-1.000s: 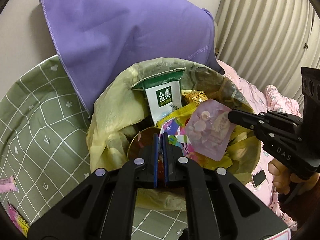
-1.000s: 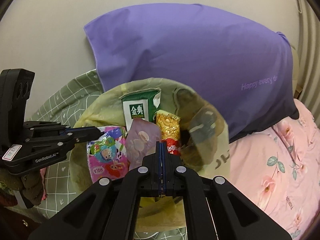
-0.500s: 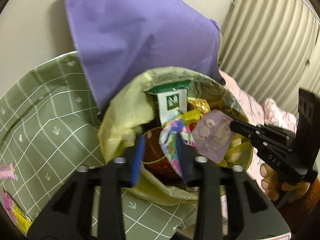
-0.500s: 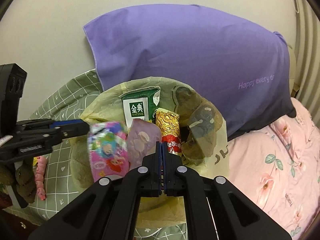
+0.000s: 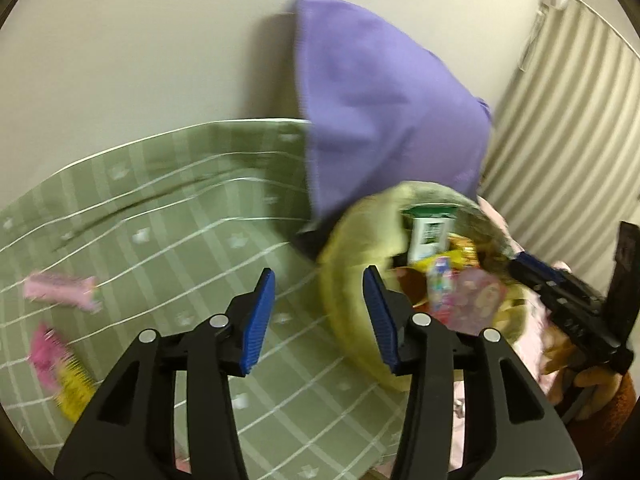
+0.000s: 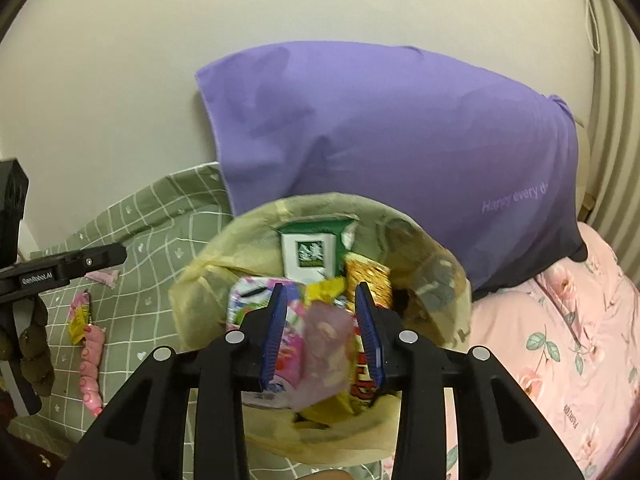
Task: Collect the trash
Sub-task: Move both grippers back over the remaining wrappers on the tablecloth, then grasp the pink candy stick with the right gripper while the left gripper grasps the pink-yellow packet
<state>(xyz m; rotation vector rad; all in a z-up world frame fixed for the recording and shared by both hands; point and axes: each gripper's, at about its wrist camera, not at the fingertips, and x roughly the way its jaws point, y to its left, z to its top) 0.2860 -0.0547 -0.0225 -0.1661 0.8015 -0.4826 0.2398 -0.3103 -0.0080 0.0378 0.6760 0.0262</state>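
Both tongs opening with nothing gripped — left tongs [image 5: 318, 314] swung off the trash bag [image 6: 320, 320] toward loose wrappers [image 5: 60, 292] by the bed's left edge, right tongs [image 6: 322, 328] dropped the pink wrapper [image 6: 324, 356] into it.

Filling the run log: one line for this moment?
left tool: opening, empty | right tool: opening over trash bag | pink wrappers on green sheet: uncollected
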